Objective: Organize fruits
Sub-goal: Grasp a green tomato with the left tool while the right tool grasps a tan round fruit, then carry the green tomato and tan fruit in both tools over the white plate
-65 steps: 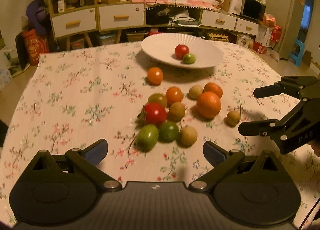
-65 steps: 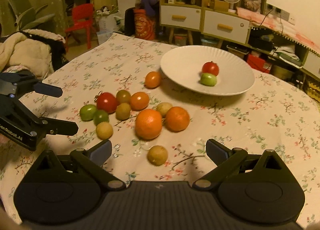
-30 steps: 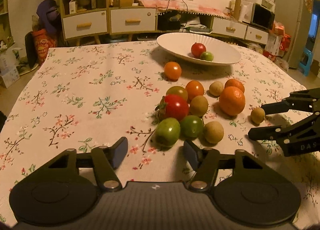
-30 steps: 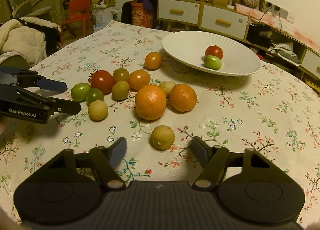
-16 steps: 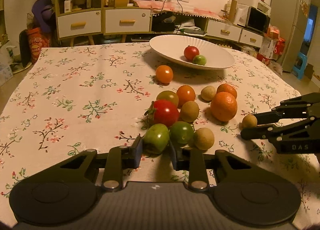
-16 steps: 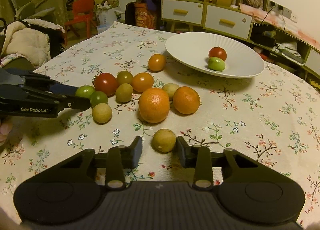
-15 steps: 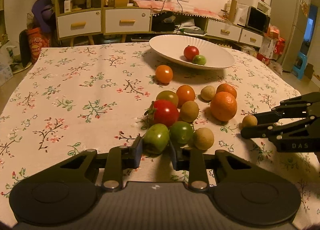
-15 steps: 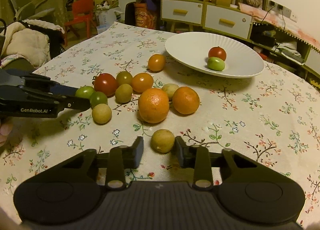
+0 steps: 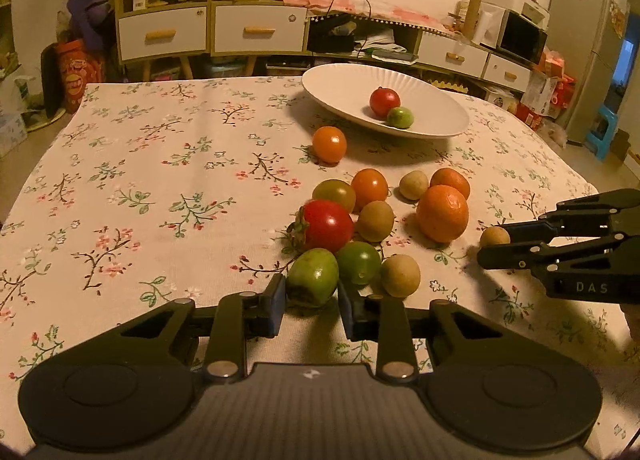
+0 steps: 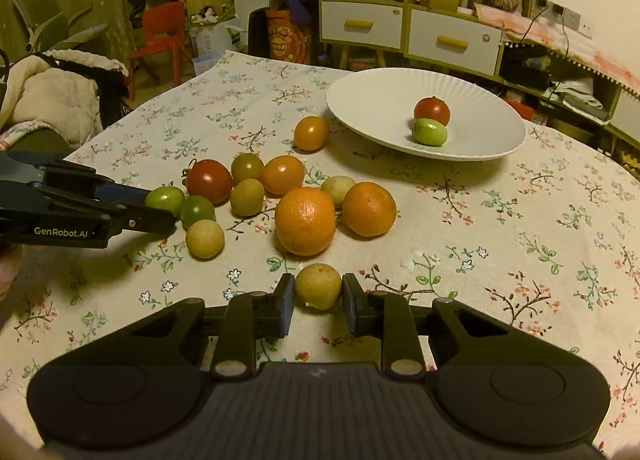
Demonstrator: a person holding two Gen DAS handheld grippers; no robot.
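Observation:
Several tomatoes, oranges and small tan fruits lie loose on the floral tablecloth (image 9: pixel 140 188). A white plate (image 9: pixel 344 88) at the back holds a red tomato (image 9: pixel 384 101) and a green one (image 9: pixel 400 117). My left gripper (image 9: pixel 311 306) is shut on a green tomato (image 9: pixel 313 276) at the near edge of the pile; it also shows in the right wrist view (image 10: pixel 165 198). My right gripper (image 10: pixel 318 302) is shut on a small tan fruit (image 10: pixel 318 286) that sits apart from the pile, also visible in the left wrist view (image 9: pixel 494 237).
A large orange (image 10: pixel 305 220) and a second orange (image 10: pixel 369 209) lie just beyond the tan fruit. A lone orange tomato (image 9: pixel 329 144) sits in front of the plate. Cabinets (image 9: pixel 208 34) stand behind the table; a chair with a blanket (image 10: pixel 48 100) is at the left.
Both grippers moved forward and down, and their jaws closed from wide open onto the fruits: the left on the green tomato, the right on the tan fruit.

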